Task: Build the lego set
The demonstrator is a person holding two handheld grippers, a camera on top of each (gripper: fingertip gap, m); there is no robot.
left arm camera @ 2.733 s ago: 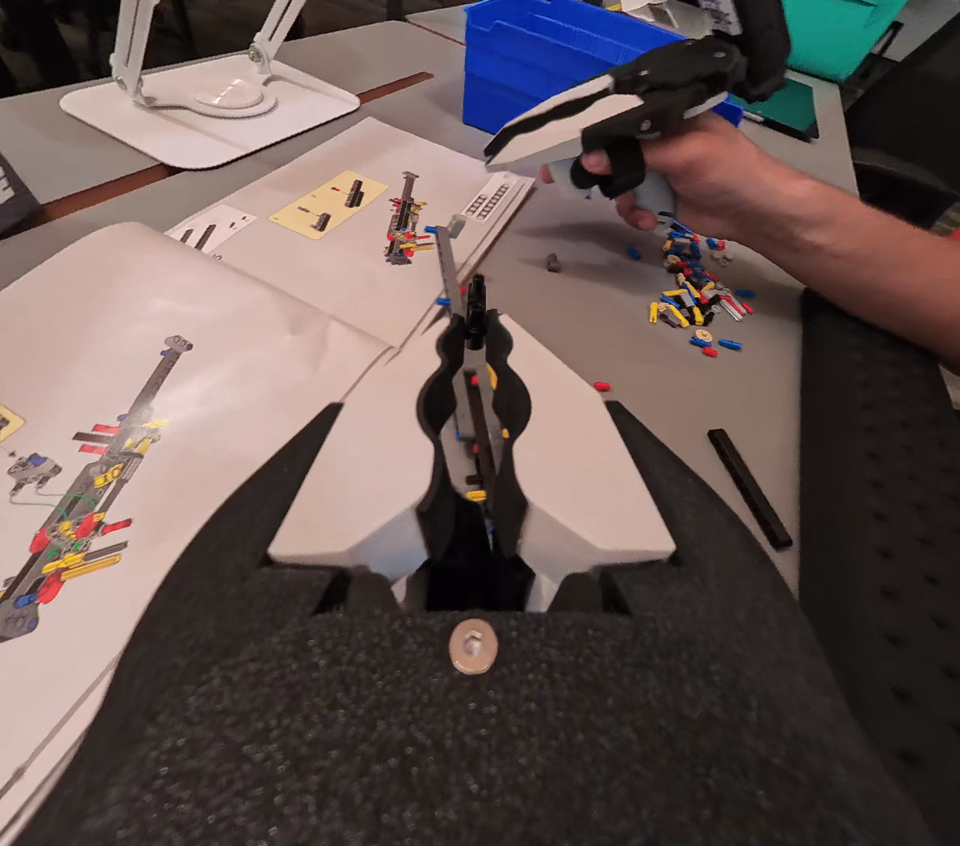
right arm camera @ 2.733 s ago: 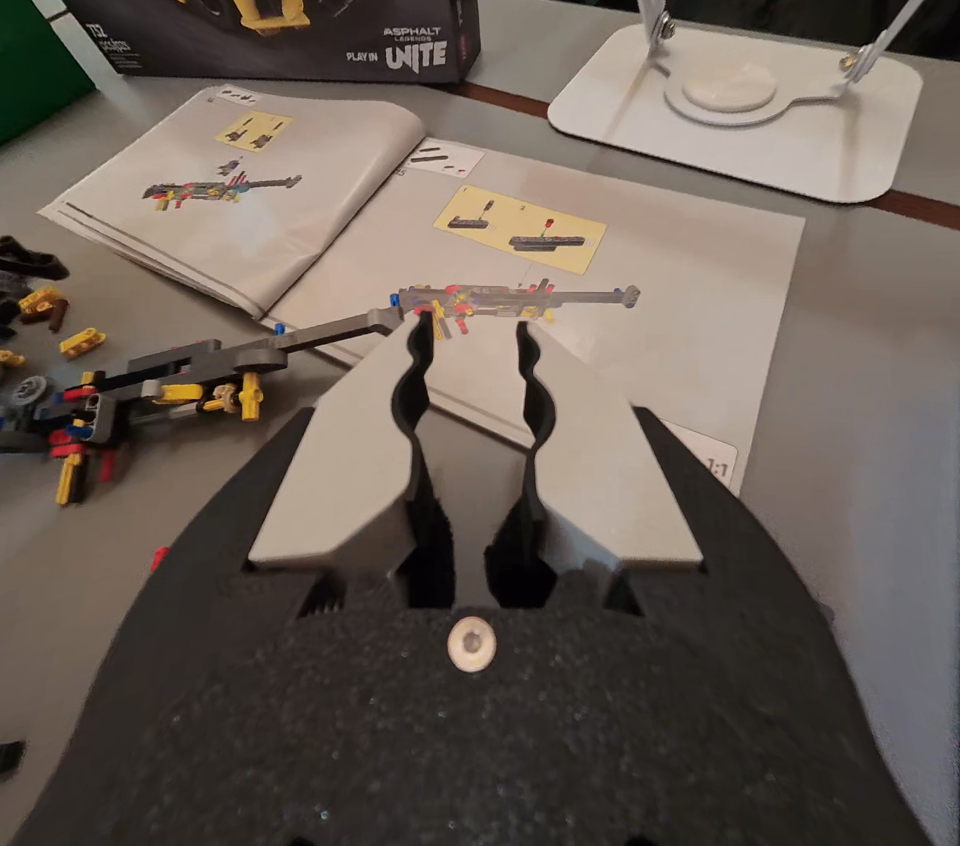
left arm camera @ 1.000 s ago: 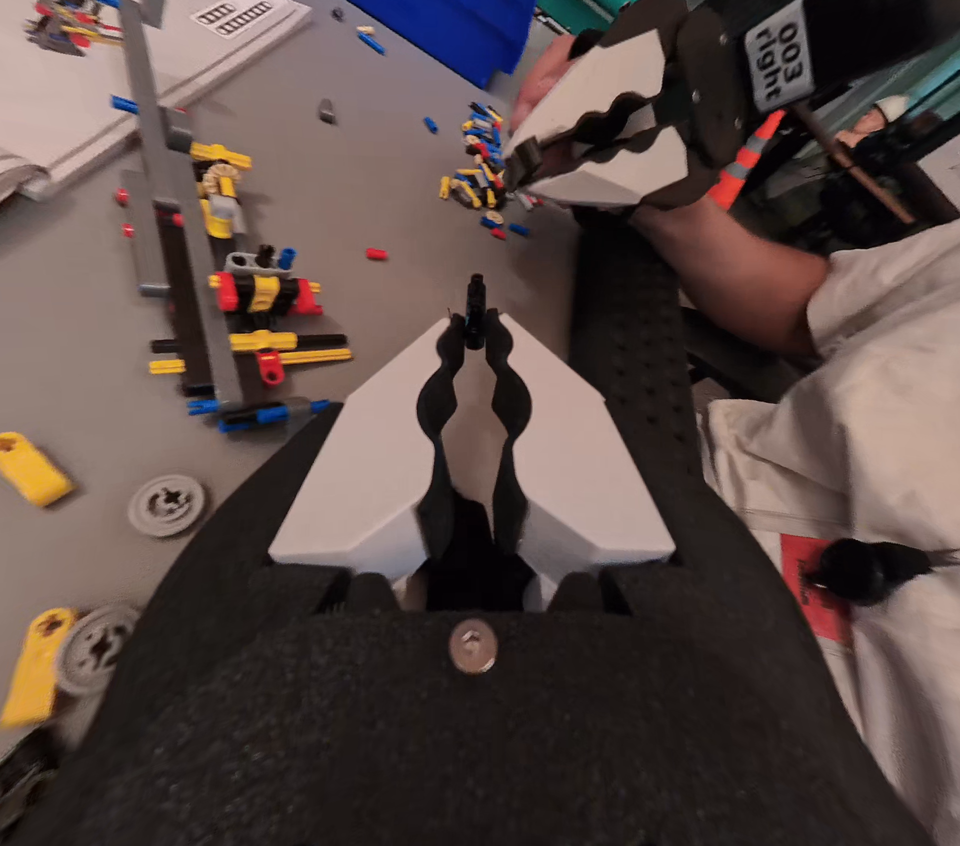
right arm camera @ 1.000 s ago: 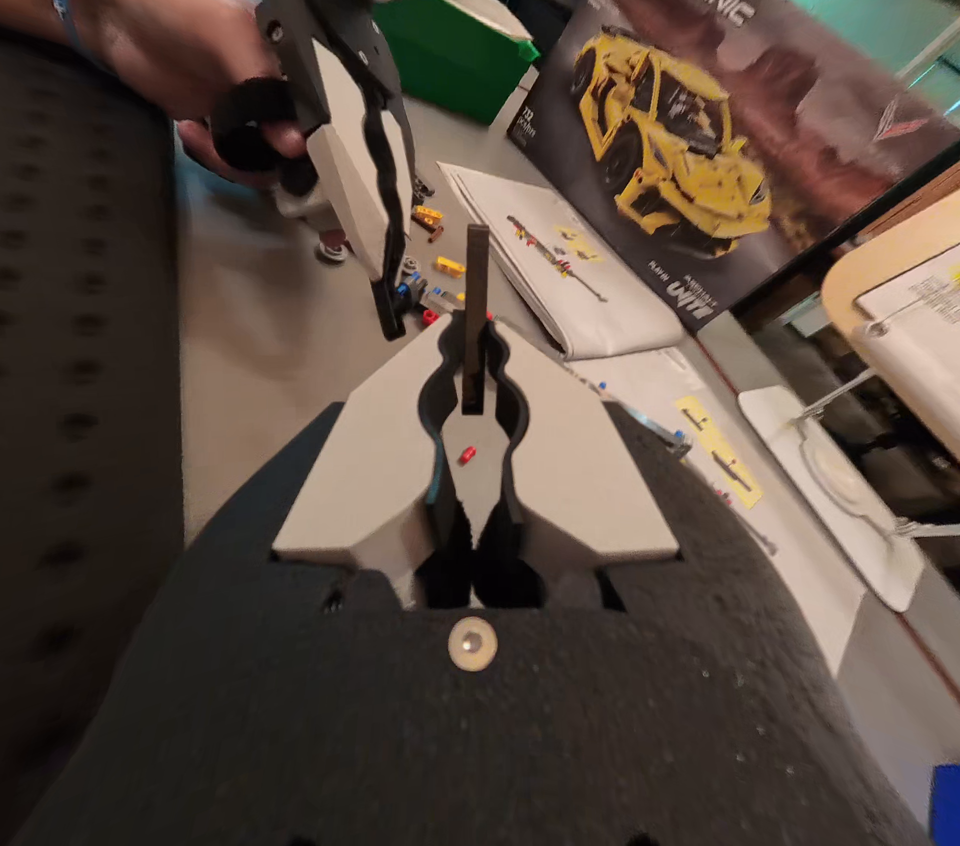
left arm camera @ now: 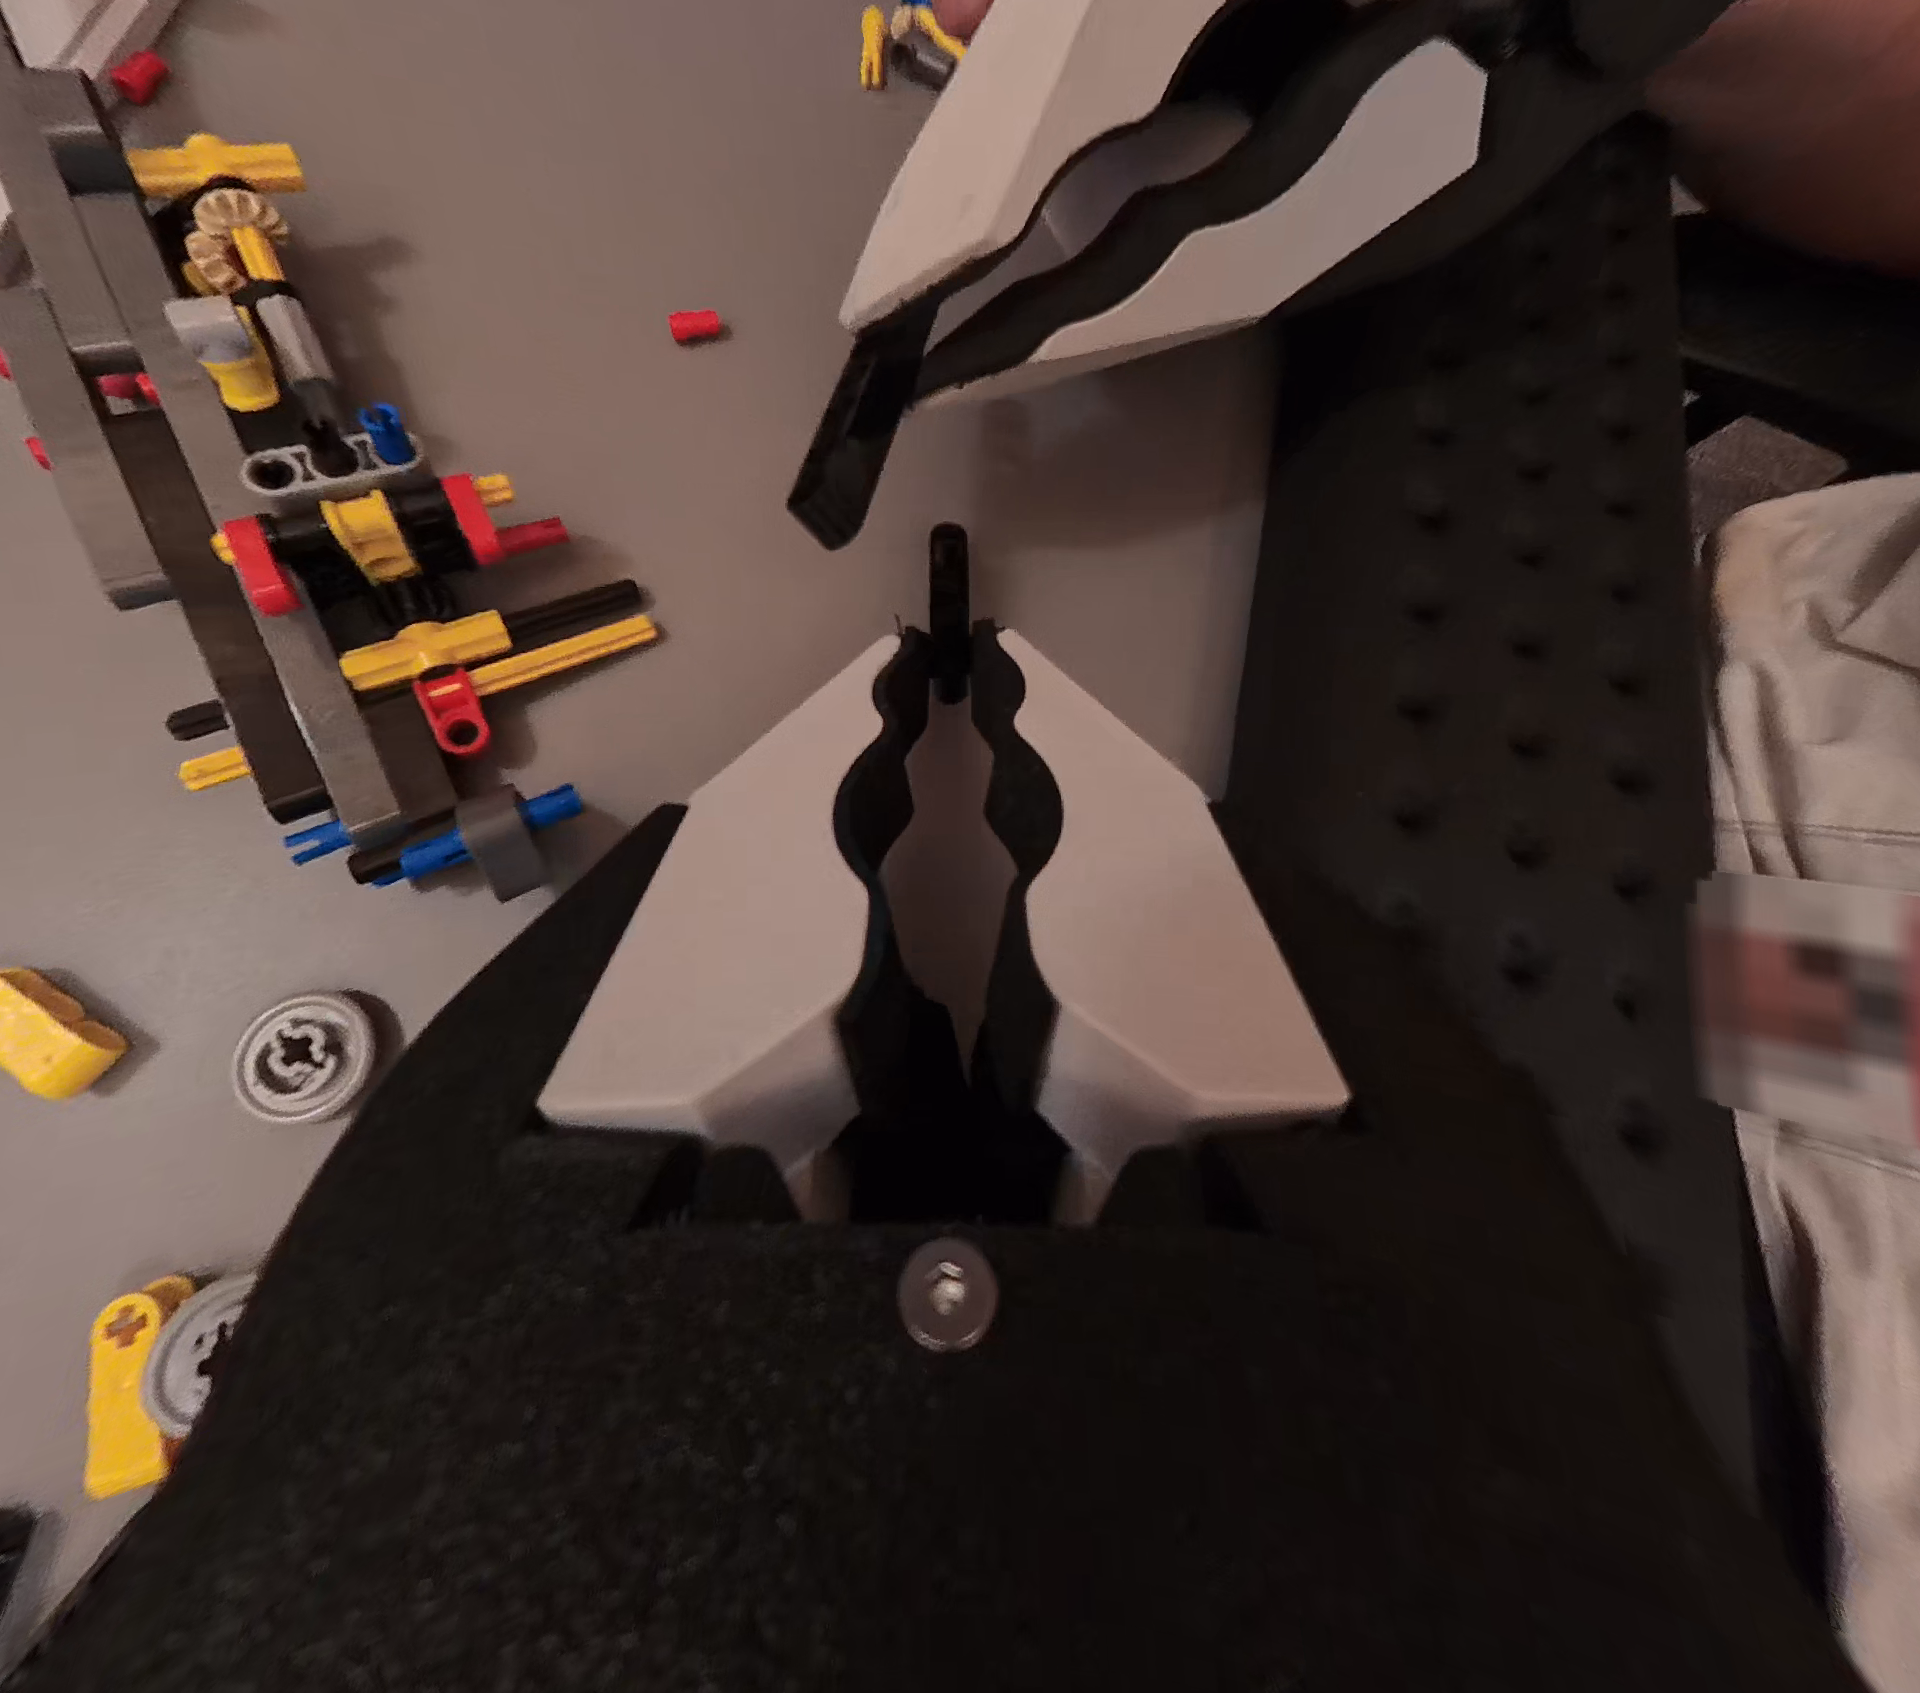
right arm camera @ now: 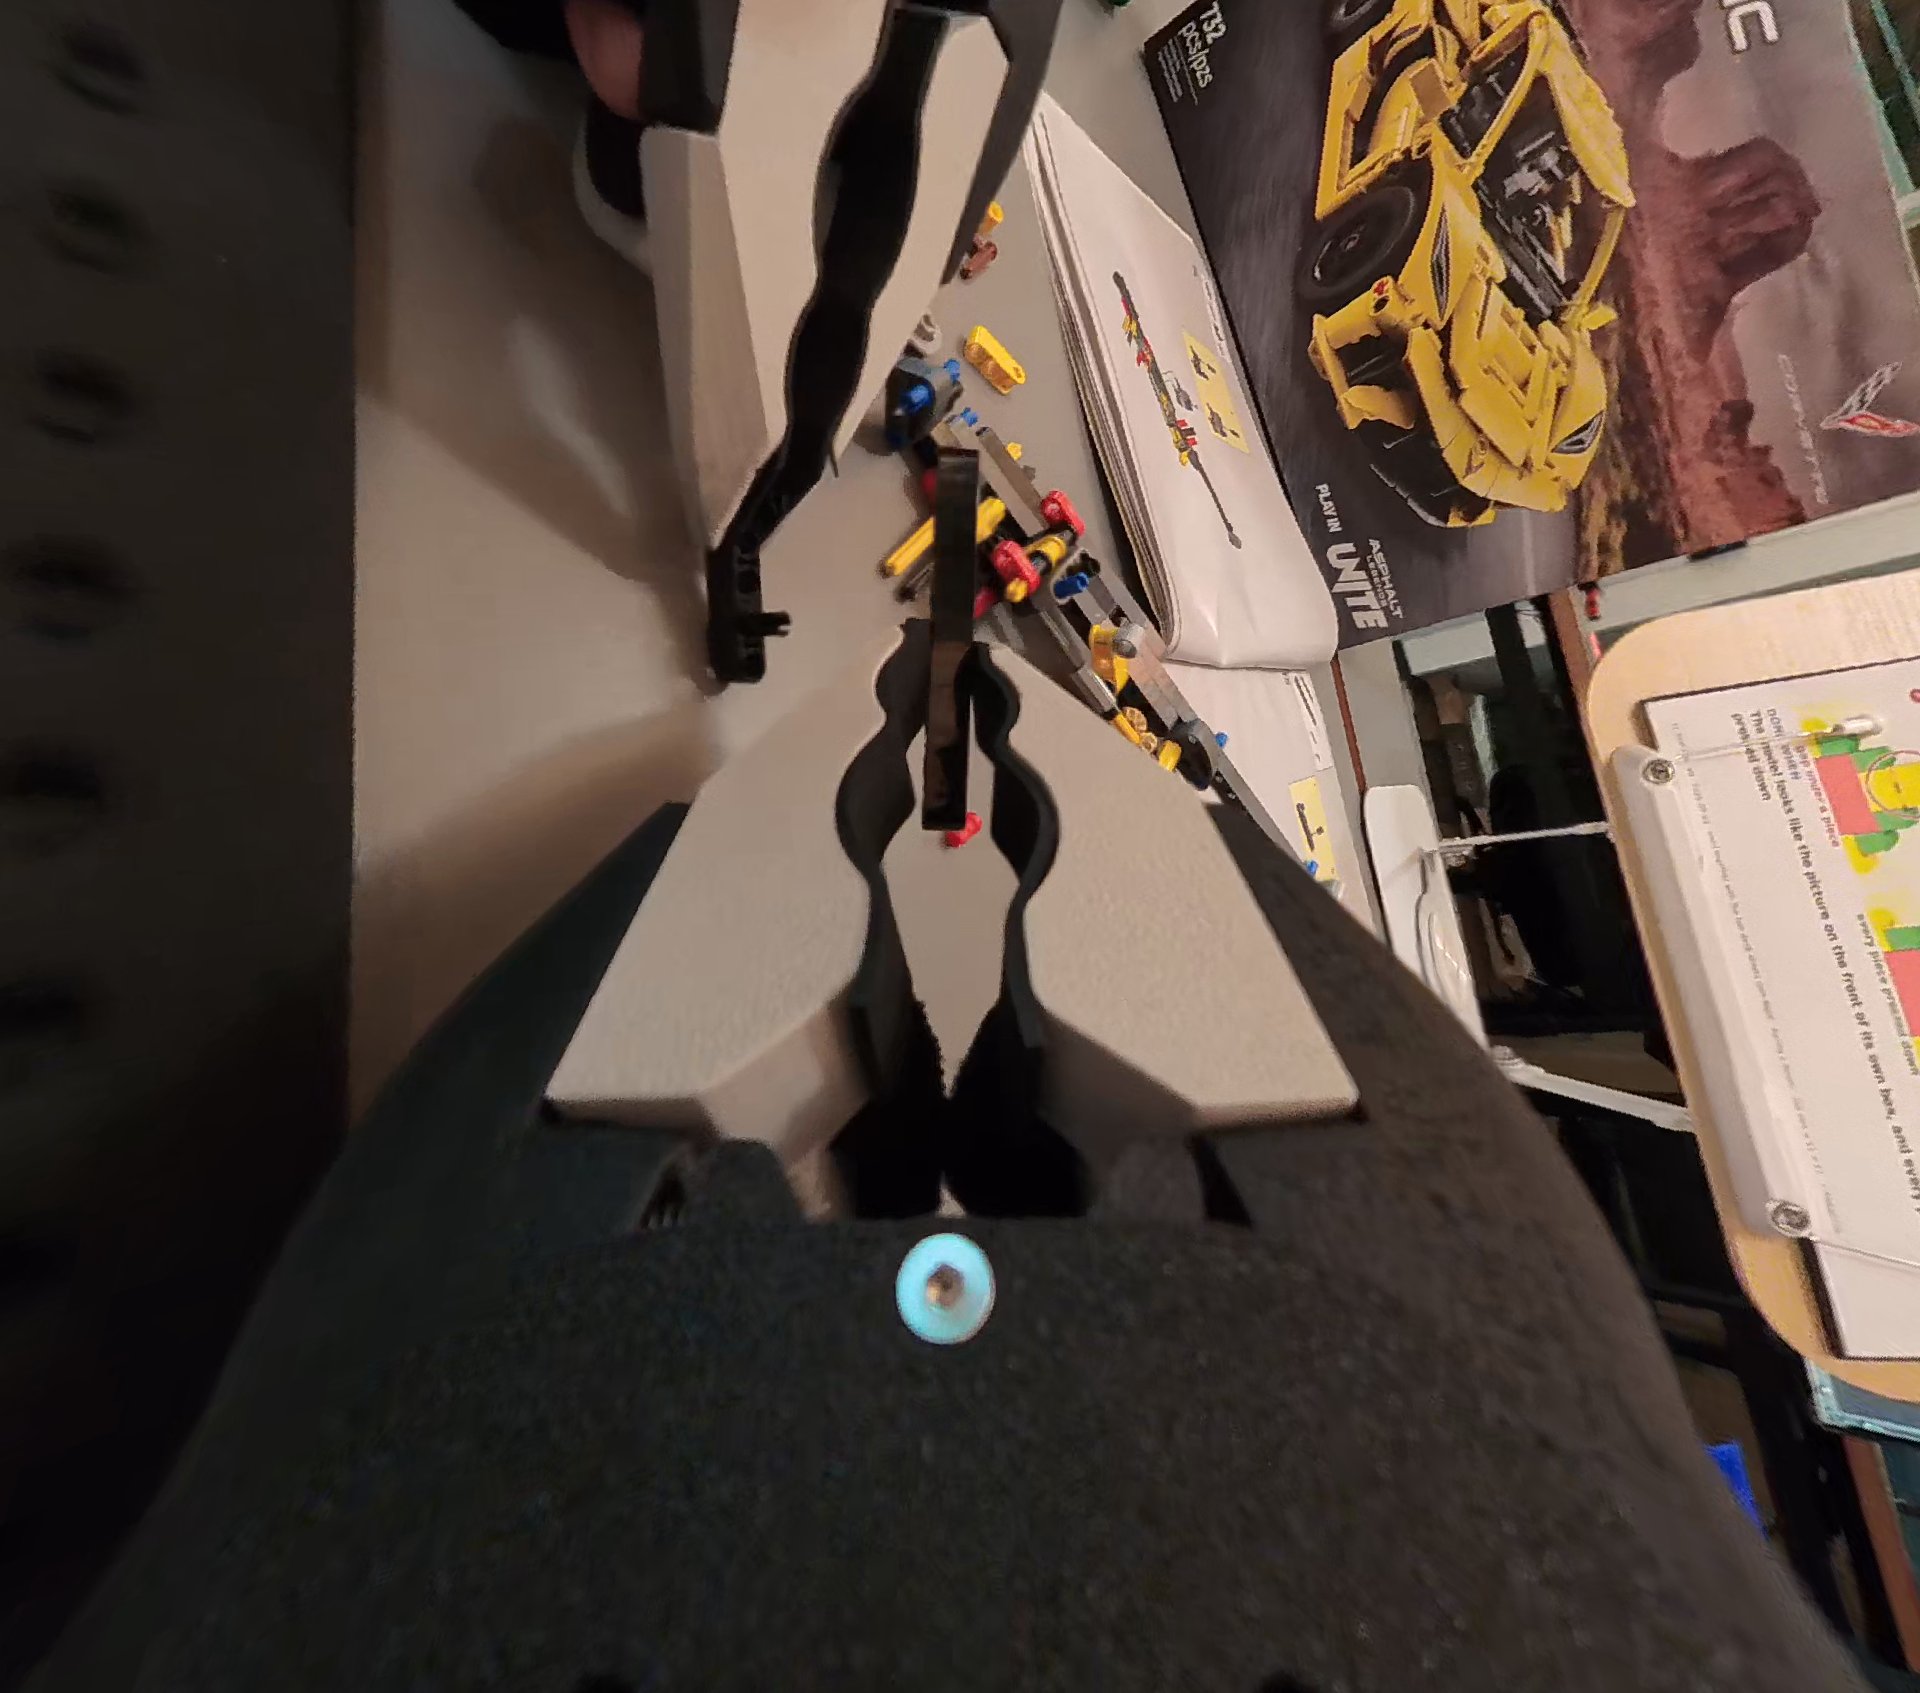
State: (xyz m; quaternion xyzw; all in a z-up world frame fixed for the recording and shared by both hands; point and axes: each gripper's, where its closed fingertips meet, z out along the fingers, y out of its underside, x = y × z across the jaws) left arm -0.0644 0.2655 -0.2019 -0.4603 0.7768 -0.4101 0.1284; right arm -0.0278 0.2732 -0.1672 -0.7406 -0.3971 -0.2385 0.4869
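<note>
A small black pin [left arm camera: 947, 604] sits pinched at the tips of the left gripper [left arm camera: 948, 656], its jaws nearly closed. Close ahead, the right gripper [right arm camera: 940, 687] clamps a flat black beam [right arm camera: 951, 635], which stands up from its tips. The half-built frame [left arm camera: 260, 521], grey beams with yellow and red parts, lies on the smooth grey surface [left arm camera: 644, 85]. A printed box [right arm camera: 1538, 189] picturing a yellow car stands behind an open booklet [right arm camera: 1174, 417].

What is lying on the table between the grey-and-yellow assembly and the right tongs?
In the left wrist view, one small red pin lies between the assembly and the right tongs; otherwise bare table.
</note>
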